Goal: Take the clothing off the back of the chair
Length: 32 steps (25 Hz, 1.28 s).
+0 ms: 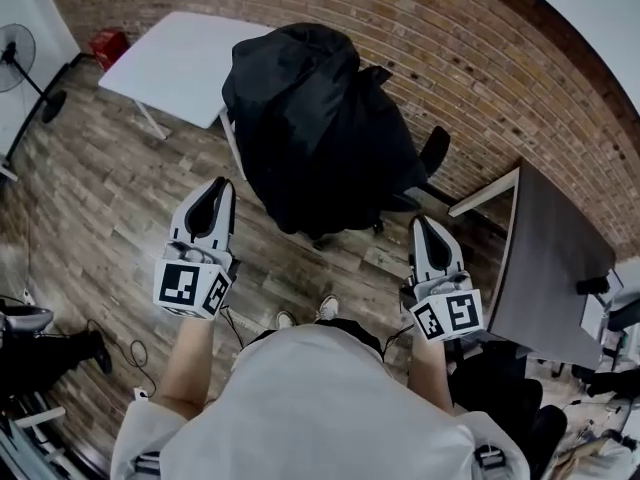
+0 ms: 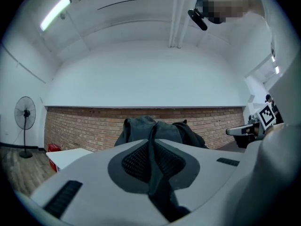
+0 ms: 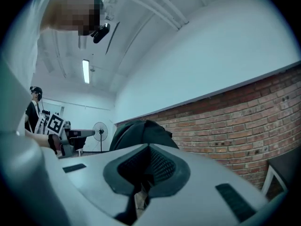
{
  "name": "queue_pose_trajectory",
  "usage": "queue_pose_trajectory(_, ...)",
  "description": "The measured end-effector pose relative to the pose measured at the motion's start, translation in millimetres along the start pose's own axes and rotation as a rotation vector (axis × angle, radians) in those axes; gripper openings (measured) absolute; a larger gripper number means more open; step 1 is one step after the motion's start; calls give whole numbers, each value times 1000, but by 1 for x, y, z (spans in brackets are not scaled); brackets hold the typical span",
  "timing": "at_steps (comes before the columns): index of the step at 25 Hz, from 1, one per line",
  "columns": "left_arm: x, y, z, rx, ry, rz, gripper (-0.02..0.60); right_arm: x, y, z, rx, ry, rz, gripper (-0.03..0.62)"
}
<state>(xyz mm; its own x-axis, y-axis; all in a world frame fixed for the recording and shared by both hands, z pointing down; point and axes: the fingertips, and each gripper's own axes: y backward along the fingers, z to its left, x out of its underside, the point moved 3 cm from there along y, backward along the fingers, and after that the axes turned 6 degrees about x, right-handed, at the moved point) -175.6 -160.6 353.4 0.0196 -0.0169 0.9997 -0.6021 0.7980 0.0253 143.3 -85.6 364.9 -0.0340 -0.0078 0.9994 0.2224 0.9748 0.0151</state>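
1. Nearest me, the left claw [image 1: 221, 187] and the right claw [image 1: 421, 225] are both held level and pointed at the chair [image 1: 405, 200]. Each has its jaws closed together and holds nothing.
2. Bare wooden floor [image 1: 110, 198] lies between both claws and the black clothing [image 1: 310, 118]. The clothing is draped over the chair back and hides most of the seat.
3. Risk: if I arrive with the jaws closed, I will only prod the fabric, so they must open first.
4. Risk: the chair looks like a swivel type on a wheeled base. A sideways tug could spin or roll it towards the white table [image 1: 180, 63] just behind, instead of freeing the garment.
5. Risk: the clothing appears hooked over the top of the back. Pulling it towards me rather than lifting it may snag it or tip the chair.
6. Only the head view shows the chair base, the floor gap and the dark table [image 1: 555, 268] on my right.
7. The gripper views alone give the level look: the garment's folded top against the brick wall [image 2: 84, 126], and each closed jaw line.
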Motion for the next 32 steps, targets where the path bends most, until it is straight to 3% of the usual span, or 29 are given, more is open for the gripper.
queue_pose_trajectory(2,-6,-15,-9,14,-28,9,79,1,-8,-11,-11,-16,1,18)
queue_pose_trajectory(4,-10,-35,-17,30,-43,27,187,0,-17,-19,-24,-23,-11,18)
queue_pose_trajectory(6,-16,-52,-26,27,-47,38,247,1,-25,-27,-42,-34,-18,18)
queue_pose_trajectory(10,-33,-78,-53,7,-112,8,420,4,-38,-35,-83,-48,-23,18)
queue_pose_trajectory(13,-42,-105,-77,52,-180,70,508,6,-47,-39,-124,-66,-22,18)
queue_pose_trajectory(18,-44,-159,-111,114,-320,179,545,9,-55,-50,-146,-84,-18,18)
queue_pose_trajectory(21,-31,-180,-94,52,-380,271,552,8,-58,-53,-158,-91,-24,18)
queue_pose_trajectory(24,-24,-188,-74,40,-346,329,579,10,-57,-61,-153,-98,-28,18)
queue_pose_trajectory(29,-22,-184,-56,61,-233,344,592,15,-48,-74,-139,-108,-29,18)
queue_pose_trajectory(32,-21,-175,-40,35,-228,357,591,17,-42,-81,-125,-114,-30,18)
